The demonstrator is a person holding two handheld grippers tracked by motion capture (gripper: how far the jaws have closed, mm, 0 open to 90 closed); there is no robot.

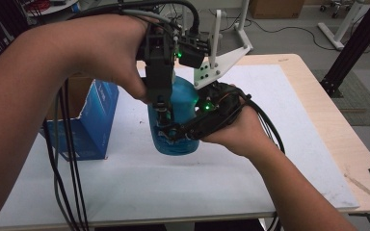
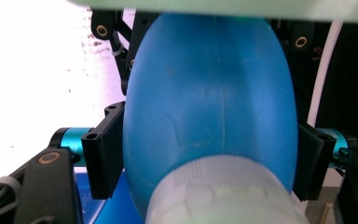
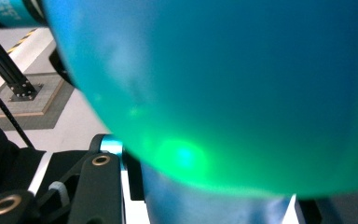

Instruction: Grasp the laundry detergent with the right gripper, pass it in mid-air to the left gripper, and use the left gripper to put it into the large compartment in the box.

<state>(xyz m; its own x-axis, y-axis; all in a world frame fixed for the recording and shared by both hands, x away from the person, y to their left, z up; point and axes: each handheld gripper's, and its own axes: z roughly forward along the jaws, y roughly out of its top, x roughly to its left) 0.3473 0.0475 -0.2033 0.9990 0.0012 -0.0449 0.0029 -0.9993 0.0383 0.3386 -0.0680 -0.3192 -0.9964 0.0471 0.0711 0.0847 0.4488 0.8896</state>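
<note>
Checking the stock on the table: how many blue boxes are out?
1: the blue box stands on the table's left side, beside the blue bottle; others could be hidden behind the person's forearm.

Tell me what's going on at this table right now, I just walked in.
A person is working on a blue bottle over a white table with a gripper in each hand. The left gripper comes down from above, its jaws closed against the bottle's sides. The right gripper reaches in from the right along the bottle's lower part; its grip is hard to judge. A blue carton stands to the left, apart.
</note>
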